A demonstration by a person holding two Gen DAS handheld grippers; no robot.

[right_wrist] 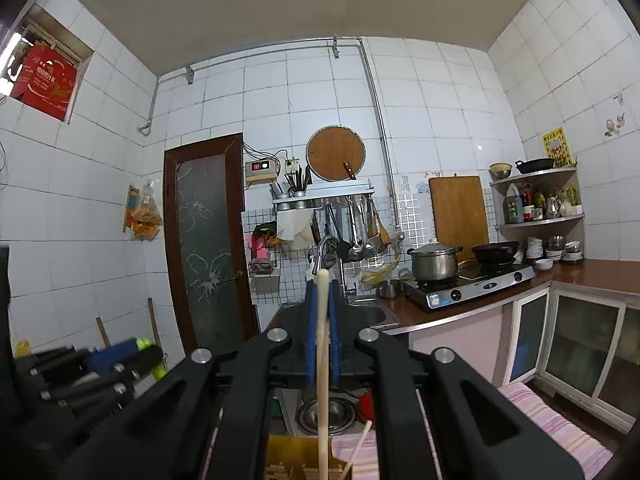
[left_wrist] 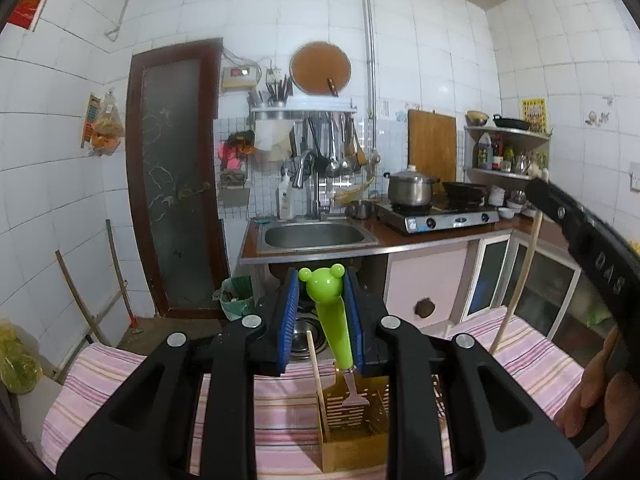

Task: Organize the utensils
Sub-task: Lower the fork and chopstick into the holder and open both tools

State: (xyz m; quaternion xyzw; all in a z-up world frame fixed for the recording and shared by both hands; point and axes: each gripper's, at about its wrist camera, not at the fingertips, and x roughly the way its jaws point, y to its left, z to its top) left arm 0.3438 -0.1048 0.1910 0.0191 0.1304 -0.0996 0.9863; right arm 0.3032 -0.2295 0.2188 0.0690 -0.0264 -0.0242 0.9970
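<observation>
My left gripper (left_wrist: 321, 280) is shut on a green utensil with a bear-head handle (left_wrist: 330, 312); its metal working end (left_wrist: 354, 392) hangs down into a yellow slotted utensil holder (left_wrist: 356, 428) on the striped cloth. A single wooden chopstick (left_wrist: 318, 384) stands in the holder. My right gripper (right_wrist: 322, 292) is shut on a long pale wooden stick (right_wrist: 323, 360), held upright over the same holder (right_wrist: 296, 456). The right gripper (left_wrist: 538, 186) and its stick (left_wrist: 516, 292) show at the right of the left wrist view.
A pink striped cloth (left_wrist: 120, 376) covers the table. Behind are a steel sink (left_wrist: 316, 236), a gas stove (left_wrist: 440, 216) with a pot (left_wrist: 410, 188), hanging utensils, and metal bowls (right_wrist: 326, 412) on the floor below.
</observation>
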